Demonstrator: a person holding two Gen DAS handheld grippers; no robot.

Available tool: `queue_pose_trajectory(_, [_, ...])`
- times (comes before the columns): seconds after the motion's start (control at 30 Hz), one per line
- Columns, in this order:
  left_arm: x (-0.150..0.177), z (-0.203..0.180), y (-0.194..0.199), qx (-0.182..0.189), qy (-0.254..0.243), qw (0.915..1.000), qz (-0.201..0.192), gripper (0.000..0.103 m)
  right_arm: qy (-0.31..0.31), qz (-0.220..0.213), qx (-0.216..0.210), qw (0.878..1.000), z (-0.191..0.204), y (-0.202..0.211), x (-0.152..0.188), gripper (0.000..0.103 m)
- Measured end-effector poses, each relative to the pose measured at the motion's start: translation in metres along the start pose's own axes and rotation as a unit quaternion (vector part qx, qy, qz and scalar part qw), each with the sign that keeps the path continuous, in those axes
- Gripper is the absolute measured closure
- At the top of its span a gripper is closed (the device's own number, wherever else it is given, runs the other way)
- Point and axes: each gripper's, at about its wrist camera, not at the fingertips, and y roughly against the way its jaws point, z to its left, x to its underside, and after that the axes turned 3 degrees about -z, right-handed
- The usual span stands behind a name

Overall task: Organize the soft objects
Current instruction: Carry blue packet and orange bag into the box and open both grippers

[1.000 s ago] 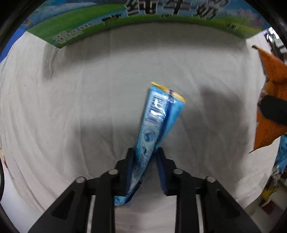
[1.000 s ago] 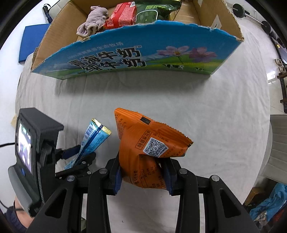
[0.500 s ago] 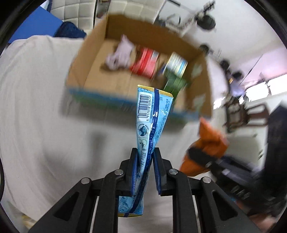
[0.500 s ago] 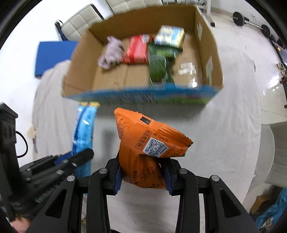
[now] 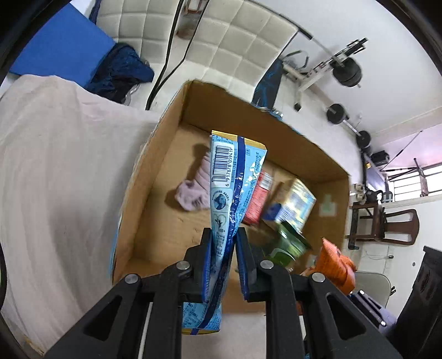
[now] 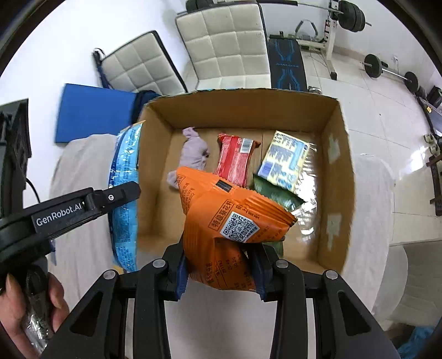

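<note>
My left gripper (image 5: 223,243) is shut on a long blue snack packet (image 5: 229,176), held upright above the near wall of an open cardboard box (image 5: 154,171). In the right wrist view that same blue packet (image 6: 125,165) hangs by the box's left wall. My right gripper (image 6: 218,265) is shut on an orange crinkled snack bag (image 6: 229,218), raised over the front of the box (image 6: 339,176). Inside lie a lilac sock (image 6: 193,150), a red packet (image 6: 234,160), a yellow-blue packet (image 6: 284,161) and a green packet (image 6: 273,193).
The box stands on a table draped in a pale cloth (image 5: 55,171). Behind it are white quilted chairs (image 6: 226,47), a blue mat (image 6: 91,113), and gym weights (image 6: 348,13). A hand (image 6: 33,303) grips the left tool's handle.
Both grippers have risen and travelled from the bare cloth towards the box, carrying their packets. The box interior has come into full view beneath them.
</note>
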Motion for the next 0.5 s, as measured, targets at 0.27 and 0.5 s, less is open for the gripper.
queue_pose_trajectory(0.27, [-0.015, 0.009, -0.051, -0.025, -0.006, 0.9982, 0.054, 0.088, -0.015, 0.064, -0.008, 0.998, -0.002, -0.08, -0.018, 0.063])
queue_pose_trajectory(0.5, [-0.017, 0.001, -0.064, -0.061, -0.034, 0.9948, 0.074, 0.083, -0.023, 0.102, -0.026, 0.994, -0.006, -0.115, -0.019, 0.058])
